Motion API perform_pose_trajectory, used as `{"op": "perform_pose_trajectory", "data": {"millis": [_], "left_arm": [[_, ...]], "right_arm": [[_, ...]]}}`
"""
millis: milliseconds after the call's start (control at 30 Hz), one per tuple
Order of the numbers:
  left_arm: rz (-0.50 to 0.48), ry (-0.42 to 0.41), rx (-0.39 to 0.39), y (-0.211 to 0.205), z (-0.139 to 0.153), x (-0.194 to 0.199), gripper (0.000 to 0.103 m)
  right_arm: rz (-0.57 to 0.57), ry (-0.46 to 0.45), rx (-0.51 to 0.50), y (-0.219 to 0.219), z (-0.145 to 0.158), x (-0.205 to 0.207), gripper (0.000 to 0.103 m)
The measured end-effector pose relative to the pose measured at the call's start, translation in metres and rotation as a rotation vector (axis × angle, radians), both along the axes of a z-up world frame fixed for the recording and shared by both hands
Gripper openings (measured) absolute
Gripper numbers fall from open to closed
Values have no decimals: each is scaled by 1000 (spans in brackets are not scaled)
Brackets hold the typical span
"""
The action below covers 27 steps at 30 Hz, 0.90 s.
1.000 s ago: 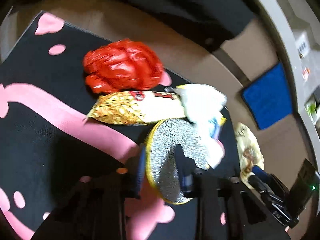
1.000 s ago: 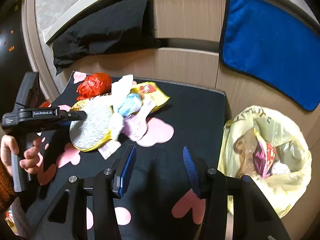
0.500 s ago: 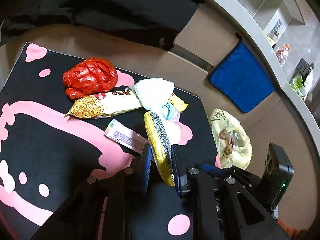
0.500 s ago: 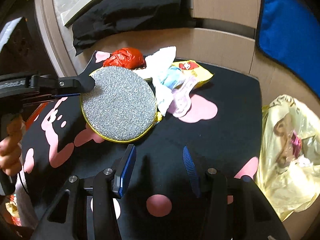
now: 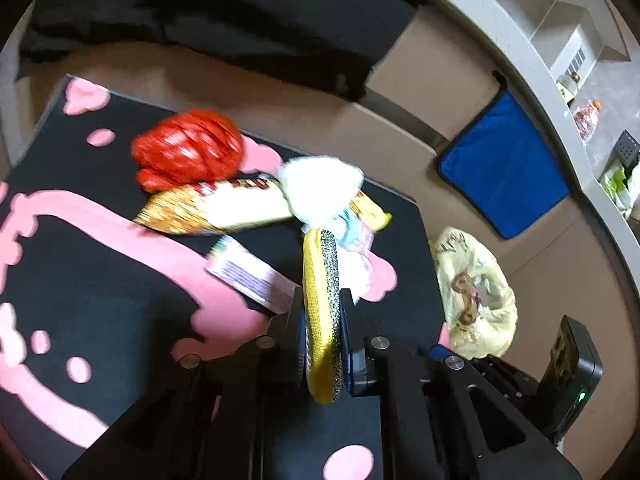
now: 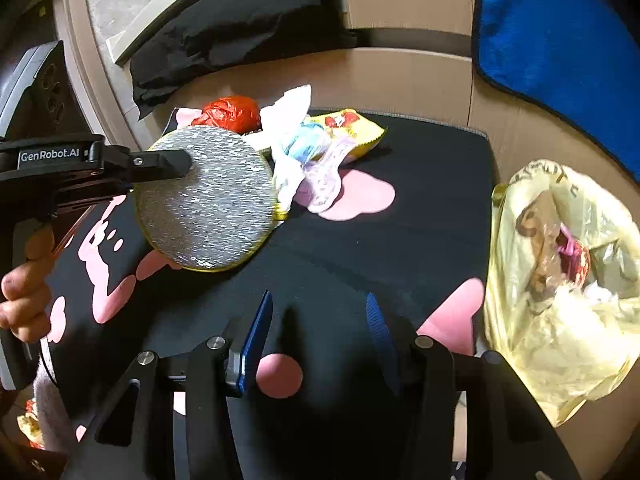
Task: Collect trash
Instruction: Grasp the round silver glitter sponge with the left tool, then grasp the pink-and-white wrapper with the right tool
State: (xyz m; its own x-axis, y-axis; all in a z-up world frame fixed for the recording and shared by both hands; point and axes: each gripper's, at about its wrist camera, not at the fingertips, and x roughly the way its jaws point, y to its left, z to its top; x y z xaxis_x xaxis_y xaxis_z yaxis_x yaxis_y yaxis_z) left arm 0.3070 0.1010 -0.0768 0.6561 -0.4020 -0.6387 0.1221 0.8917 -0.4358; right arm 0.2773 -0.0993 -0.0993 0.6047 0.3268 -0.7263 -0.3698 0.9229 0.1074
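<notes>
My left gripper [image 5: 322, 312] is shut on a round silver scouring pad with a yellow rim [image 5: 324, 312], held edge-on above the black-and-pink mat [image 5: 100, 280]. In the right wrist view the pad [image 6: 208, 204] hangs from the left gripper [image 6: 176, 164] above the mat. On the mat lie a red crumpled bag [image 5: 188, 148], a yellow snack wrapper [image 5: 216, 208], a white tissue [image 5: 320, 188] and a striped paper slip [image 5: 252, 276]. My right gripper [image 6: 316, 328] is open and empty, low over the mat's near side. A yellow trash bag [image 6: 560, 280] sits open to its right.
A blue cloth [image 6: 560, 40] hangs on the cabinet behind the bag. A black cloth [image 6: 240, 32] drapes over the ledge at the back. Pale plastic wrappers [image 6: 320, 160] lie beside the snack wrapper. The floor [image 5: 560, 280] borders the mat on the right.
My left gripper has lifted the scouring pad off the pile and turned it edge-on, uncovering the striped slip. The right gripper stayed open and shifted slightly.
</notes>
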Motion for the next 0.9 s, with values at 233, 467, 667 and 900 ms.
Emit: {"op": "perform_pose_trajectory", "data": {"millis": [233, 467, 667, 900], "left_arm": [[130, -69, 134, 44, 9, -35, 15], [236, -65, 155, 91, 8, -47, 15], [262, -32, 125, 115, -2, -52, 15], [257, -22, 93, 121, -8, -54, 15]], "right_arm": [[168, -46, -25, 31, 19, 15, 47], [307, -27, 15, 81, 18, 56, 47], [320, 22, -27, 110, -1, 93, 47], [328, 81, -15, 124, -14, 98, 47]]}}
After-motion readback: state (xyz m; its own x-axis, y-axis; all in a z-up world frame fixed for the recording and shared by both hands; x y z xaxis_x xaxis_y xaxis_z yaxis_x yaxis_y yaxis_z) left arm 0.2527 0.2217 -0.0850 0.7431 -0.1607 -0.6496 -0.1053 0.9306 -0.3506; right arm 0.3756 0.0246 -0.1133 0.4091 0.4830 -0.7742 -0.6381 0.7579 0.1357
